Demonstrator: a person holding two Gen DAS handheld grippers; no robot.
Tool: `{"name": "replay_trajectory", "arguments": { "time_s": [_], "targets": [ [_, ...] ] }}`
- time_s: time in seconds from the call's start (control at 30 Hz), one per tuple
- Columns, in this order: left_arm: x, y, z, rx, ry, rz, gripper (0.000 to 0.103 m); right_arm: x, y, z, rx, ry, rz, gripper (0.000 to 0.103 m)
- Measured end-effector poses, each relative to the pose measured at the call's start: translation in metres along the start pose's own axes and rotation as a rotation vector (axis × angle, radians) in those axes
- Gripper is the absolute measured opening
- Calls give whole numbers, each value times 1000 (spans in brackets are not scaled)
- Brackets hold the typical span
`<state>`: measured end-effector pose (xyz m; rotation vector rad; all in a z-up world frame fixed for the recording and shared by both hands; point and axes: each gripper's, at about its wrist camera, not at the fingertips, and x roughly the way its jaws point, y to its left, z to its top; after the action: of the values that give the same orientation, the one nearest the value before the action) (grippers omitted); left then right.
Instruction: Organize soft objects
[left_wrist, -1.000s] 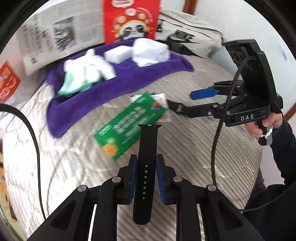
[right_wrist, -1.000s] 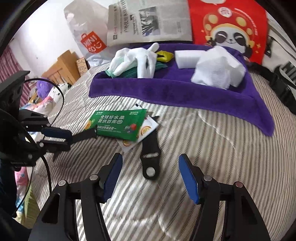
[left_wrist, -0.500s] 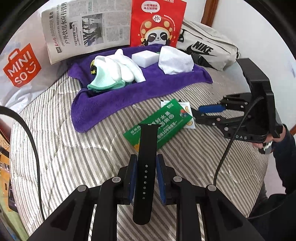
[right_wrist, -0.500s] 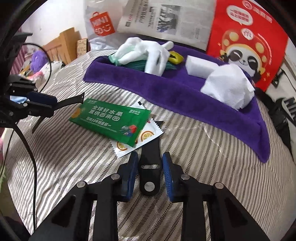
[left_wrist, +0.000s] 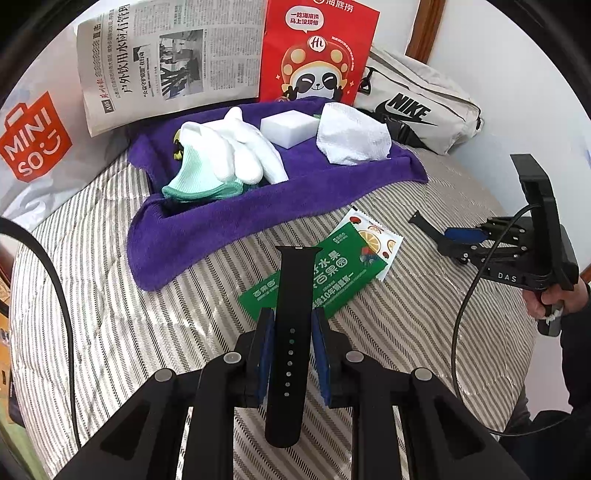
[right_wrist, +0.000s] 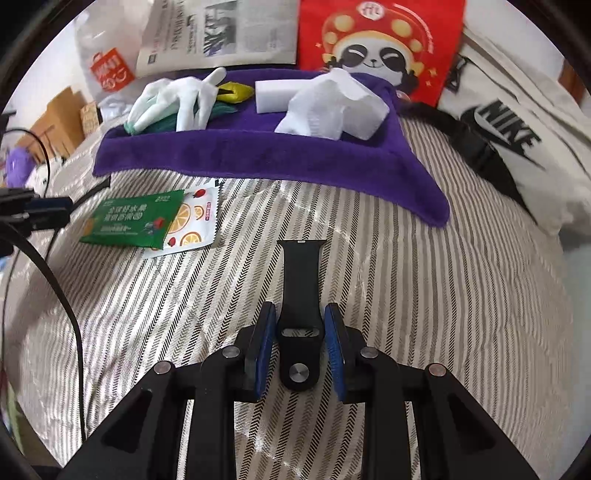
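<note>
My left gripper (left_wrist: 291, 325) is shut on a black watch strap with holes (left_wrist: 295, 280), held above the striped bed. My right gripper (right_wrist: 300, 321) is shut on the other black strap, the one with a metal stud (right_wrist: 300, 273); its pads press on the strap's sides. A purple towel (left_wrist: 221, 218) (right_wrist: 258, 155) lies at the back with white gloves (left_wrist: 236, 155) (right_wrist: 184, 99), a white sponge block (left_wrist: 288, 127) (right_wrist: 273, 94) and a crumpled white cloth (left_wrist: 351, 136) (right_wrist: 332, 107) on it. A green sachet (left_wrist: 343, 266) (right_wrist: 133, 219) overlaps an orange-printed sachet (left_wrist: 376, 236) (right_wrist: 192, 221) in front of the towel.
Behind the towel stand a newspaper (left_wrist: 166, 59), a red panda bag (left_wrist: 317, 51) and a grey Nike bag (left_wrist: 413, 107) (right_wrist: 509, 129). A white Miniso bag (left_wrist: 33, 136) is at the left. A person's hand (left_wrist: 554, 299) holds the right gripper's handle.
My right gripper's jaws went from wide apart to shut on the studded strap, then carried it right, away from the sachets. The left gripper kept its strap.
</note>
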<state>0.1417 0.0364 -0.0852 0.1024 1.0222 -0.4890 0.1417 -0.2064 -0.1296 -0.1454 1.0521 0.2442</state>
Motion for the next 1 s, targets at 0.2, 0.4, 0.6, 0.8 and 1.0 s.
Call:
{"name": "replay_trajectory", "arguments": {
  "time_s": [0.2, 0.4, 0.6, 0.8, 1.0],
  "targets": [
    [4, -1, 2, -8, 8, -5, 20, 5, -2, 7, 26, -5, 12, 29],
    [4, -3, 2, -6, 12, -3, 20, 12, 1, 16, 22, -19, 5, 31],
    [5, -3, 2, -17, 18, -2, 20, 12, -17, 16, 97, -21, 75, 21],
    [4, -4, 2, -17, 14, -2, 20, 10, -15, 12, 94, -10, 85, 21],
    [2, -4, 3, -13, 16, -2, 20, 11, -6, 13, 60, -2, 41, 22]
  ]
}}
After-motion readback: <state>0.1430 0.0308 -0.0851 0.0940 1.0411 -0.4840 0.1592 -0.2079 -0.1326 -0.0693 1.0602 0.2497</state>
